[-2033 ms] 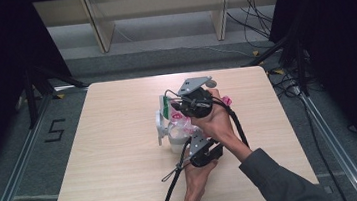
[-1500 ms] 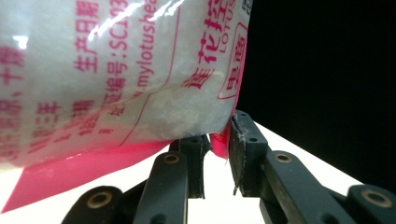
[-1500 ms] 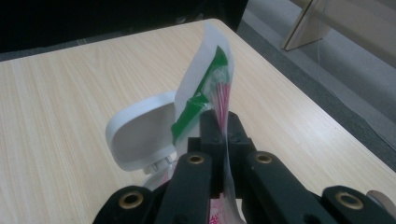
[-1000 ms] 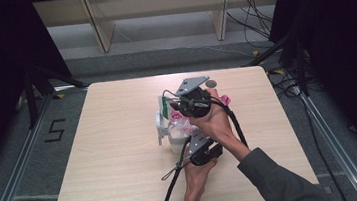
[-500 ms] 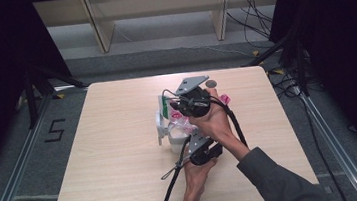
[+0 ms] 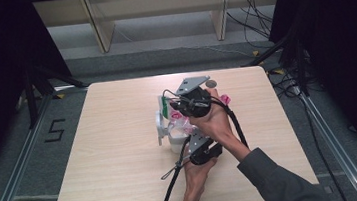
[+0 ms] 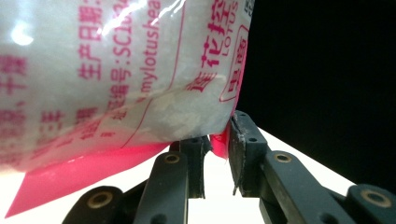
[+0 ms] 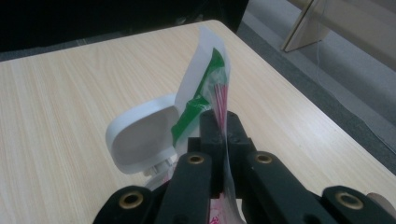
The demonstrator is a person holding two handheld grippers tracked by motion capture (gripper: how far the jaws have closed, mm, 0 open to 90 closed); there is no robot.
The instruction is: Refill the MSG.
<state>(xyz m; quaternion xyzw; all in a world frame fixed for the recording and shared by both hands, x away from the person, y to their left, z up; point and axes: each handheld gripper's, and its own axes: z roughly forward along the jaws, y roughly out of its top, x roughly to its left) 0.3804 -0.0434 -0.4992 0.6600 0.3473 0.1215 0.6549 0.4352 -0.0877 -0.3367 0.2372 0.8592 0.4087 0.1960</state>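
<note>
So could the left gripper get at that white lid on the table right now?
Probably not as things stand: the left gripper is shut on the bag, so it would have to let go before reaching the white lid.

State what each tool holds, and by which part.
Both hold the same clear plastic bag of white granules: the left tool pinches its pink sealed edge at a corner; the right tool is shut on its thin upper edge.

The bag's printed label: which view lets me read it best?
The left gripper view: the bag is close up there, its pink lettering legible. The right gripper view shows its thin edge pinched between the jaws; in the high view the hands hide most of it.
</note>
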